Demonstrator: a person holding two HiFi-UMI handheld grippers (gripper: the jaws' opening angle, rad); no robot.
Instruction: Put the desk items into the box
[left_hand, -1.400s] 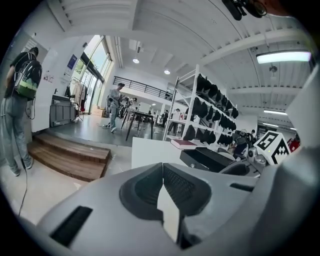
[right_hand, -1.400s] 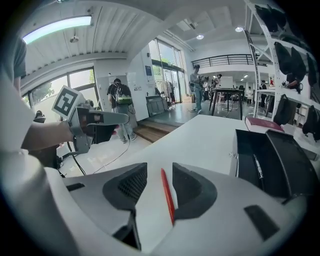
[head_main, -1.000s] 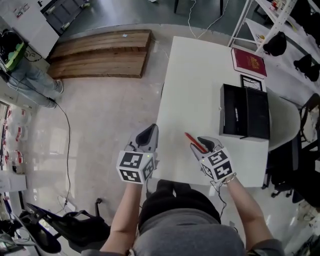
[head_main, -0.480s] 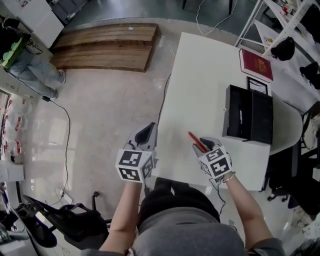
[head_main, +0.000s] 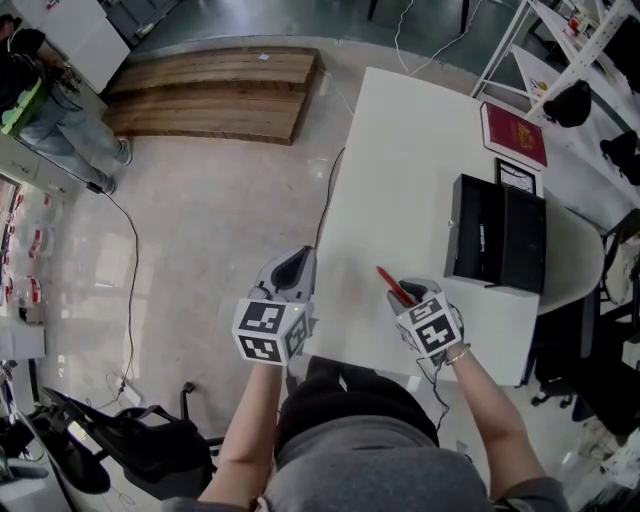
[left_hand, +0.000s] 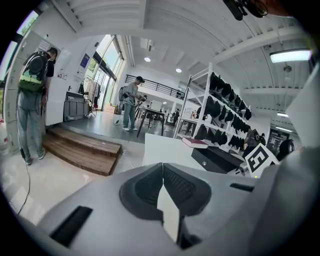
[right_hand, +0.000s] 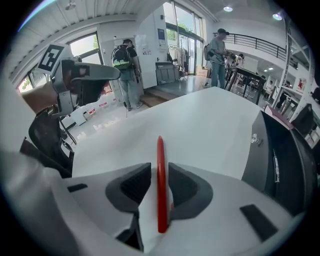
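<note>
A red pen (head_main: 389, 282) lies on the white table (head_main: 400, 150) near its front edge. My right gripper (head_main: 405, 292) is tipped down over the pen (right_hand: 160, 170), which runs between the two pads. The jaws have just been closing, and a thin gap still shows on each side of the pen. The open black box (head_main: 497, 232) stands to the right of it, at the table's right edge, and also shows in the right gripper view (right_hand: 280, 160). My left gripper (head_main: 297, 265) hovers at the table's left front edge, shut and empty (left_hand: 162, 167).
A dark red book (head_main: 513, 135) and a small framed card (head_main: 516, 176) lie beyond the box. A wooden platform (head_main: 210, 95) sits on the floor to the left, with a person (head_main: 50, 100) beside it. Shelving (head_main: 590, 40) stands at the right.
The right gripper has sunk a little onto the pen and its jaws have drawn in around it. The left gripper has stayed where it was.
</note>
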